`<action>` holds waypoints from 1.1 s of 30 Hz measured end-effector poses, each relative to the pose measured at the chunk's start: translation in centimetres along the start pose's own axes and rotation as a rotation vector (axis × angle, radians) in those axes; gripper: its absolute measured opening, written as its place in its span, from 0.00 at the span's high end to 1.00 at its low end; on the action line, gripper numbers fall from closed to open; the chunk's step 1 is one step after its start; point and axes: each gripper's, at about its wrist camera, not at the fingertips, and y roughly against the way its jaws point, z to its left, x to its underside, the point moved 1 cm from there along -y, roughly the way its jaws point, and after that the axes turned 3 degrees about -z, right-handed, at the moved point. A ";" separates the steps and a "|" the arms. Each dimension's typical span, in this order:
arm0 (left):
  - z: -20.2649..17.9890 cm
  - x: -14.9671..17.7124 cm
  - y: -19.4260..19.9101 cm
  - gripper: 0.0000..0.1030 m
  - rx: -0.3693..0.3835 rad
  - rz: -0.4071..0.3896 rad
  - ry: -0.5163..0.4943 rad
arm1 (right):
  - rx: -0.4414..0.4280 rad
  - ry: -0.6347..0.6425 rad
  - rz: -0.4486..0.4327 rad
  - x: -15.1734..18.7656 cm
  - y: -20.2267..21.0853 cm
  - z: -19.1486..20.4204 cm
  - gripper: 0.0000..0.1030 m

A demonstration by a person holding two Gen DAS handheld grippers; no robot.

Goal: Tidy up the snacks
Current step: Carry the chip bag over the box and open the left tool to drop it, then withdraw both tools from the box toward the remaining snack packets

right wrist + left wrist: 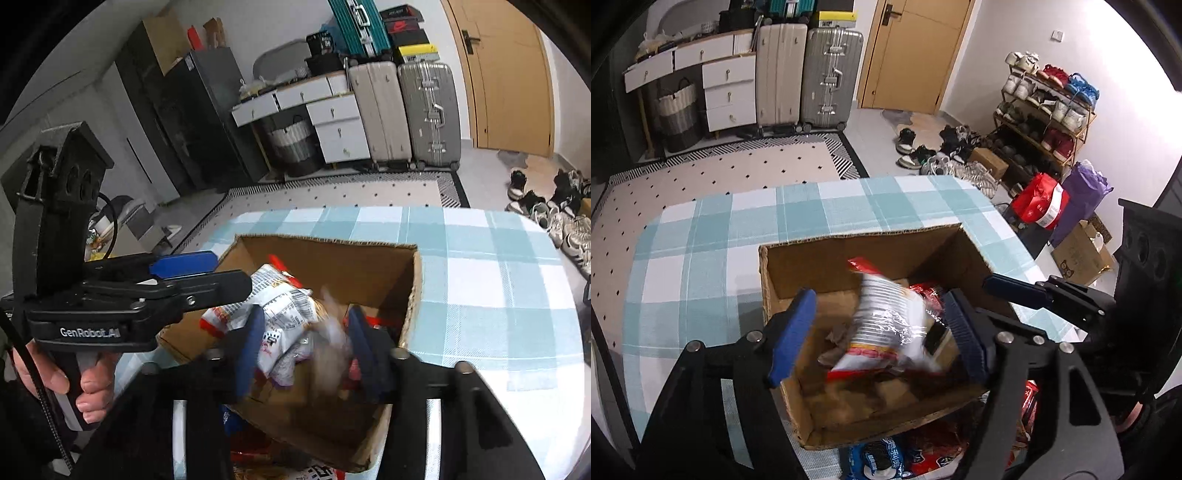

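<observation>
An open cardboard box stands on the checked tablecloth; it also shows in the right wrist view. My left gripper is open above the box, and a white and red snack packet lies blurred between its fingers, loose, over the box. My right gripper is open above the same box, with a blurred packet between its fingers and a white printed packet beside it. The right gripper's finger shows in the left wrist view, and the left gripper in the right wrist view.
More snack packets lie on the table in front of the box. The table edge drops to a floor with shoes, a shoe rack and bags. Suitcases and drawers stand at the back.
</observation>
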 end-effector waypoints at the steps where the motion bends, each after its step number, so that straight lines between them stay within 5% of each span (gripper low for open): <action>1: 0.0 0.0 0.2 0.32 -0.014 -0.006 0.000 | -0.001 0.002 -0.005 0.0 0.3 0.0 0.52; 18: -2.5 1.8 7.8 0.22 -0.081 -0.066 -0.022 | -0.004 0.067 -0.110 -0.3 7.7 3.5 0.52; 33: -5.8 4.5 15.0 0.18 -0.100 -0.117 -0.048 | 0.010 0.099 -0.186 1.3 13.8 6.3 0.29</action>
